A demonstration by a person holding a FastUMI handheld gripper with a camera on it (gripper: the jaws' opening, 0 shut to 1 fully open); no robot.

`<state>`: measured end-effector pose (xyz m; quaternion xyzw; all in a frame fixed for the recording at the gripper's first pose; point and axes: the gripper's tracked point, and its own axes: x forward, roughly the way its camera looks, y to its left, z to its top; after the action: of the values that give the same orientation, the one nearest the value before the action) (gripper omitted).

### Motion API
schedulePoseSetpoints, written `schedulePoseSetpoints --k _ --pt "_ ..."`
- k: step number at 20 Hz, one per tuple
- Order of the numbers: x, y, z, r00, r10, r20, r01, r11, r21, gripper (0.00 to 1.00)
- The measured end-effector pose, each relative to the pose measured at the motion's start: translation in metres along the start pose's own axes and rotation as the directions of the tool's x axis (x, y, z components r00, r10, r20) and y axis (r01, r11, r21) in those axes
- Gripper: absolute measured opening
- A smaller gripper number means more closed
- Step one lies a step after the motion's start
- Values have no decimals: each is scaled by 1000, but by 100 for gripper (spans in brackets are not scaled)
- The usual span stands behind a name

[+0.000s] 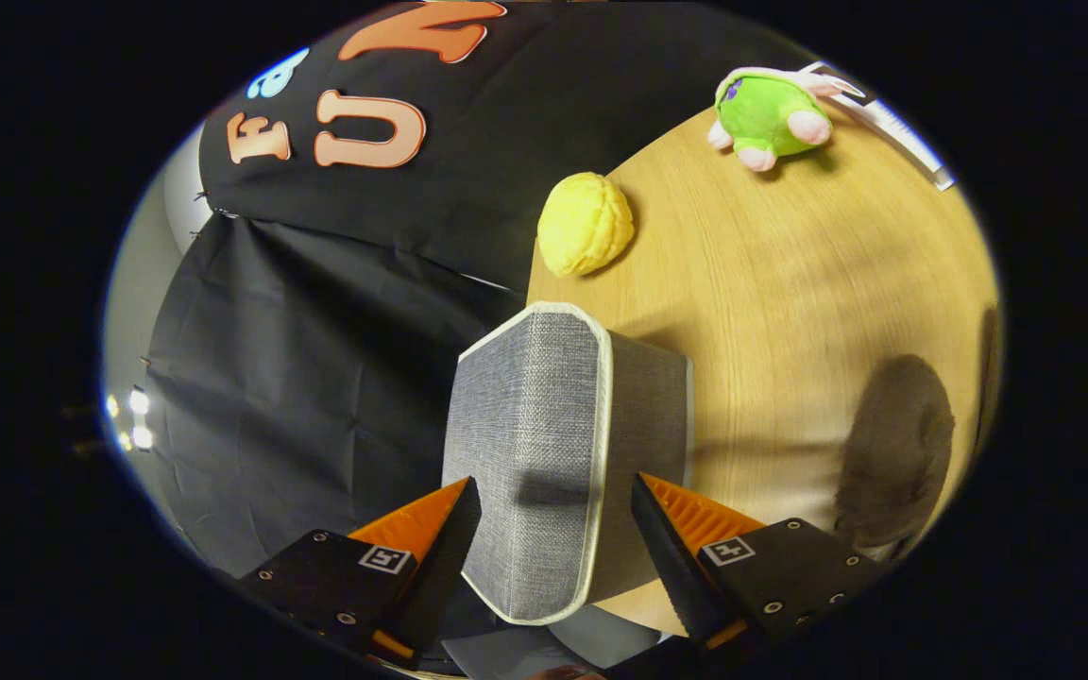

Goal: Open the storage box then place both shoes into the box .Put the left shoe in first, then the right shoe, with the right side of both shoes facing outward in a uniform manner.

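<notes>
One grey storage box (544, 444) sits between the wide-open fingers (553, 519); two toys beyond, on one table (790, 283).

Grey fabric box (544, 444) sits between the spread fingers of the gripper (553, 529), blocking the centre. Bare table (790, 312) right; yellow ball (585, 224), green plush (769, 115) upper right.

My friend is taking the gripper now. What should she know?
Hand-held gripper: fingers open, one on either side of the grey woven-fabric storage box with white piping; I cannot tell whether they touch it.
The box stands at the edge of the light wooden table, its piped panel facing the fingers.
Beyond it lie a yellow plush ball and a green and pink plush toy.
Done: nothing that I can confirm.
Left: open the box, put in the left shoe, then the right, right sides outward.
</notes>
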<state>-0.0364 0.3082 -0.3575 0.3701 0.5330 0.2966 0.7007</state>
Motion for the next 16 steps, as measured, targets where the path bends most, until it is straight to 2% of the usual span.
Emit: schedulePoseSetpoints --k 6,8,11,13,16 --pt "26 -2 -5 993 116 -25 -113 989 92 95" --pt "26 5 -7 985 173 -10 -171 977 130 93" --pt "19 11 -2 977 210 43 -214 968 134 90" --pt "13 10 0 975 216 54 -221 969 107 86" --pt "1 17 7 962 262 72 -270 953 137 69"
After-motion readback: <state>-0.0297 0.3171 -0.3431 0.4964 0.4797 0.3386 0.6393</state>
